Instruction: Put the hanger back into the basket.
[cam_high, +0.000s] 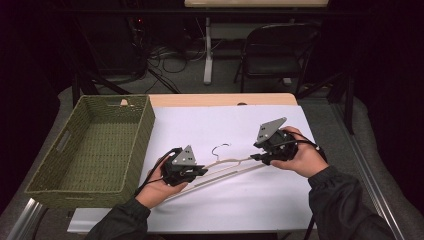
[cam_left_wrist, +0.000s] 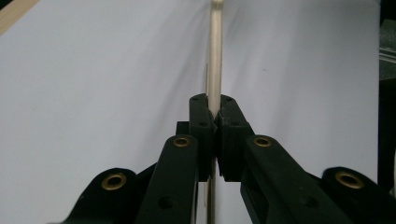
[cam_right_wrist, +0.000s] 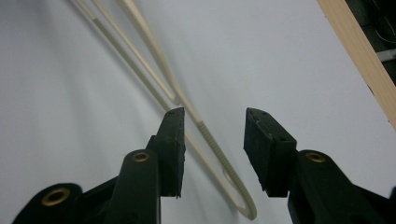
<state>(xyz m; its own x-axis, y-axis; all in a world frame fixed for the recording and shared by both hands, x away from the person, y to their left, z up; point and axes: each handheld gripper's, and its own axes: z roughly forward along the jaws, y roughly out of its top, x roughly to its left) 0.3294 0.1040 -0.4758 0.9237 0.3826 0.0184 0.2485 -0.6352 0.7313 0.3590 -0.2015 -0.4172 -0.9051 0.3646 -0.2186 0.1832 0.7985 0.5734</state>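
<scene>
Black jaws of left gripper (cam_left_wrist: 214, 122) nearest lens, pressed together on thin cream rod of hanger (cam_left_wrist: 214, 56), rod running straight ahead from between pads over white sheet (cam_left_wrist: 93, 93)

Right gripper (cam_right_wrist: 214, 140) jaws spread wide, nothing held; hanger's ribbed end loop (cam_right_wrist: 233, 186) lies between and under fingertips, slightly nearer left-hand pad

Risk, as judgement: single pinch on slim rod, so hanger may pivot or slip; right jaws closing off-centre could miss loop or push it aside

Green woven basket (cam_high: 90, 150) well apart, beyond left gripper, empty
</scene>
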